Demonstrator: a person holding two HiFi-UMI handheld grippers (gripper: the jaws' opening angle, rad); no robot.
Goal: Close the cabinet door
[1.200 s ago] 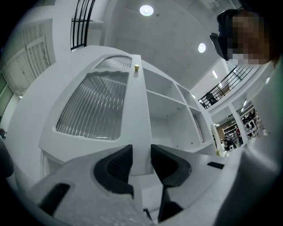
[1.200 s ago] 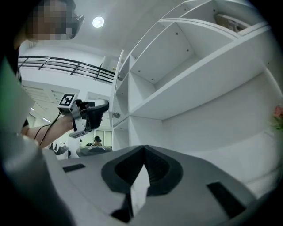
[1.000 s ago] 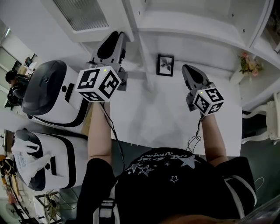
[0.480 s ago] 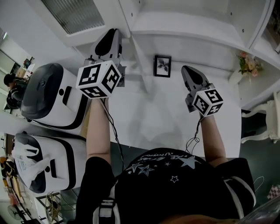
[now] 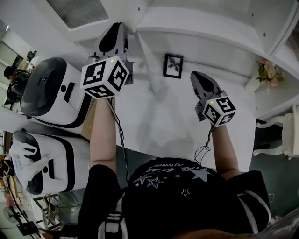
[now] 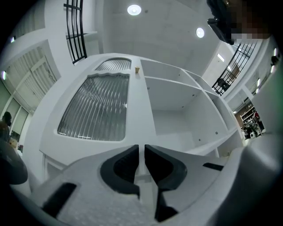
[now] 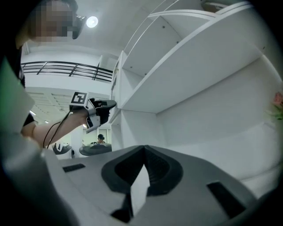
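Right gripper (image 5: 196, 77) hangs before a white cabinet, its fingers pressed together and empty. Left gripper (image 5: 118, 28), its fingers just closing to a slit with nothing between them, points up at the ribbed-glass cabinet door (image 6: 95, 108) beside open shelves (image 6: 177, 128).

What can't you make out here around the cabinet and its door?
Cabinet door: head view, cut off by the top edge.
Framed picture: head view, too small to tell what it shows.
Small tan object above the door: left gripper view, too small to name.
Flowers: right gripper view, cut off by the right edge.
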